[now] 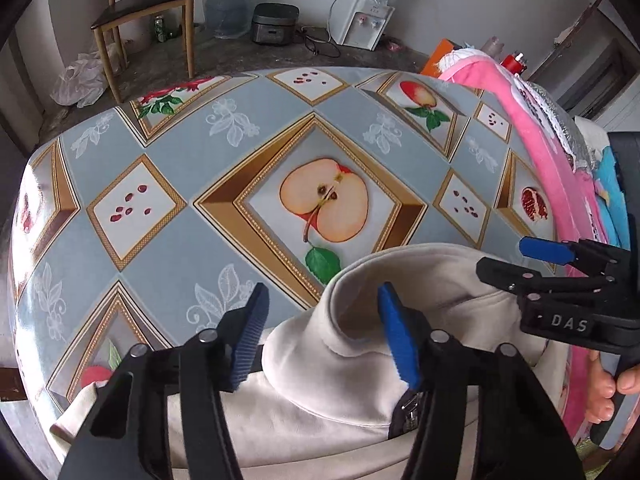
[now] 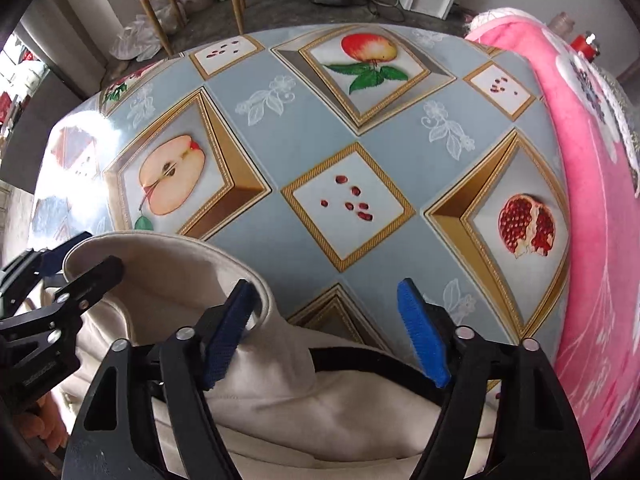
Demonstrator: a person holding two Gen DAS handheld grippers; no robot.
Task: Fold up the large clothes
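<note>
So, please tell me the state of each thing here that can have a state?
Cream hooded garment: lying unfolded at the near table edge, hood opening upward.
Left gripper: jaws open, astride the hood's edge, not pressing it.
Right gripper: jaws open, over the hood's right side.
Pink cloth: piled along the table's right side.
Tablecloth: flat.

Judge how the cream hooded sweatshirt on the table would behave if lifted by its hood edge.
The cream hooded sweatshirt would probably droop: its hood already slumps in soft folds. The thick, fleece-like fabric suggests moderate weight, so the body may trail behind. On the glossy fruit-patterned tablecloth it would likely slide rather than catch.
</note>
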